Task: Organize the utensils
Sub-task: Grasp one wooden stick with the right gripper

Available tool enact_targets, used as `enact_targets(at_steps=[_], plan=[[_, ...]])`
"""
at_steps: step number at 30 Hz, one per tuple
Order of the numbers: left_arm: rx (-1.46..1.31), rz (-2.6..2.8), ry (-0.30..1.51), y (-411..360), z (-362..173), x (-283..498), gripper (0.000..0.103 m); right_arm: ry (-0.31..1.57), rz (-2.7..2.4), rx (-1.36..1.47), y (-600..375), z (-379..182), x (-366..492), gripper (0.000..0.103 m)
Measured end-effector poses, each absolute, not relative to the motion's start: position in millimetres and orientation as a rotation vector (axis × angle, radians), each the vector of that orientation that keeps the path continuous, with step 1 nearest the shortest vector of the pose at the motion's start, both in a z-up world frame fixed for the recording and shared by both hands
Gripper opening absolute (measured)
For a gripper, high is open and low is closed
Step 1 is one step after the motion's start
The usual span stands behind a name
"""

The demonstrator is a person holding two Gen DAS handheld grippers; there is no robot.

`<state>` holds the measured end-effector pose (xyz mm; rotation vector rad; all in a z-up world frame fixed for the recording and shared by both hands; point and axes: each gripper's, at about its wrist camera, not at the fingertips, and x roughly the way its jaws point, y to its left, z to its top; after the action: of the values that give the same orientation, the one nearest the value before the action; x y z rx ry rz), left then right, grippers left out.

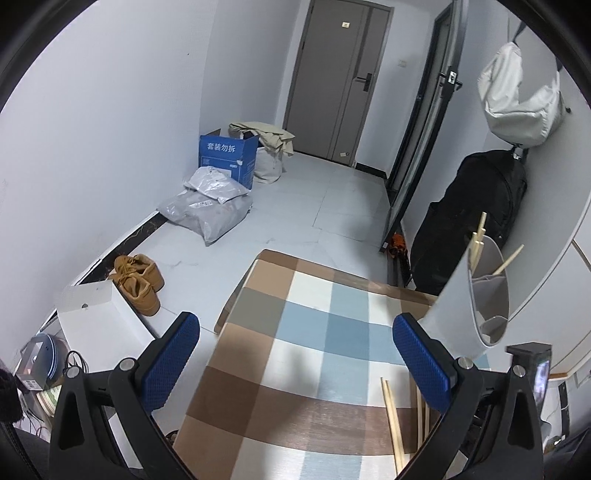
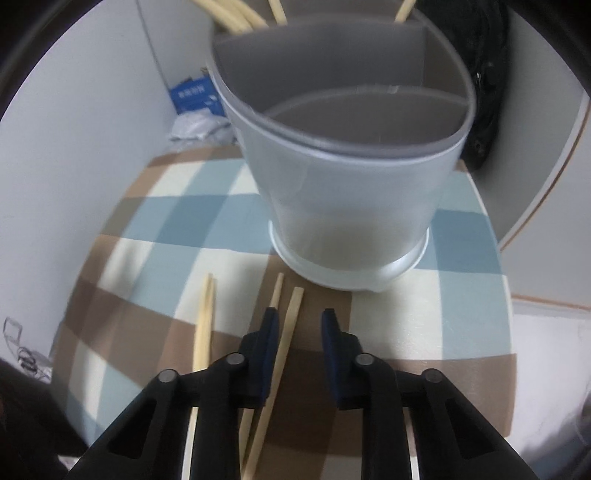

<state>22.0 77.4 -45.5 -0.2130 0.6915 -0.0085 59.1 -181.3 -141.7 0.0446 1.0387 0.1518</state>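
Note:
A grey utensil holder (image 2: 351, 177) with inner dividers stands on the checked tablecloth (image 2: 147, 236); several wooden chopsticks stick out of its far compartment (image 2: 236, 14). It also shows in the left wrist view (image 1: 476, 295) at the right. Loose chopsticks (image 2: 205, 325) lie on the cloth. My right gripper (image 2: 299, 321) is open, low over the cloth, with one chopstick (image 2: 284, 350) lying between its jaws, close to the left finger. My left gripper (image 1: 295, 347) is wide open and empty above the table; chopsticks (image 1: 393, 424) lie by its right finger.
The table's far edge (image 1: 266, 254) drops to a tiled floor with brown shoes (image 1: 138, 282), a white box (image 1: 92, 306), grey parcels (image 1: 210, 210) and a blue carton (image 1: 227, 155). A black bag (image 1: 472, 218) leans on the right wall.

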Motion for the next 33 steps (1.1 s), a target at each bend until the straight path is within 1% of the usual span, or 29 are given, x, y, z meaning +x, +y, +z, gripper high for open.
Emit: enact_targets(at_steps=[4,10,13,19,28,33], plan=[[-0.225,-0.003,0.701,83.1,-45.6,23.5,0.102,1.048,0.092,0.003,-173.1,-146.6,63.8,0.015],[-0.227,0.004,0.709,87.7,-46.1,26.8,0.102,1.040,0.017,-0.061,-162.9,-144.3,70.2,0.012],[-0.228,0.007,0.722,90.8,-48.5,27.3,0.102,1.038,0.020,-0.082,-157.2,-143.8,72.0,0.007],[-0.211,0.000,0.783,89.6,-58.5,32.6,0.102,1.008,0.034,-0.026,-165.9,-138.3,59.7,0.005],[-0.139,-0.135,1.009,43.7,-89.5,40.4,0.102,0.854,0.080,0.290,-231.3,-88.7,15.9,0.005],[-0.044,-0.205,1.134,7.1,-111.3,36.6,0.102,0.800,0.089,0.510,-267.0,-84.6,13.1,0.005]])
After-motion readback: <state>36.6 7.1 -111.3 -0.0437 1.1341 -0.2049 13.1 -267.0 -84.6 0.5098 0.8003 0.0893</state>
